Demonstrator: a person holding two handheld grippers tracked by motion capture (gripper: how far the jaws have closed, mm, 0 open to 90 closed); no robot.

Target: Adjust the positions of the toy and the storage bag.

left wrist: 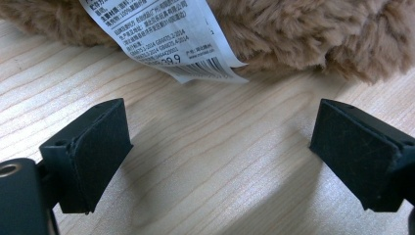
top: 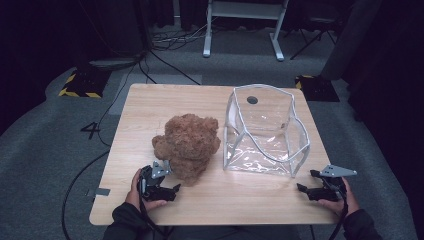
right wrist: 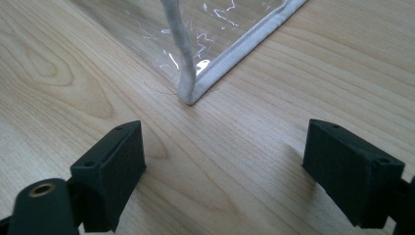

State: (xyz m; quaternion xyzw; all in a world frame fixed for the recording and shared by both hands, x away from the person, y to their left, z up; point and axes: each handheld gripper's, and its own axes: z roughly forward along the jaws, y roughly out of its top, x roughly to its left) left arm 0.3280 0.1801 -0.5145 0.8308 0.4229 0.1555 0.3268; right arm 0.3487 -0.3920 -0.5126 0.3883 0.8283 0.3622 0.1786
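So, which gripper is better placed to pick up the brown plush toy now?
The left gripper, probably. Its open jaws sit just in front of the plush toy, facing its tag. The right gripper is open beside the clear bag, farther away.

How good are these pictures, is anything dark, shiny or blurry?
High view: the table is lit but the room behind is nearly black, and the picture is soft. Left gripper view: the label on the plush toy is sharp enough to show print, with soft shadows under the open jaws. Right gripper view: white glints on the clear bag; the near jaws look blurred.
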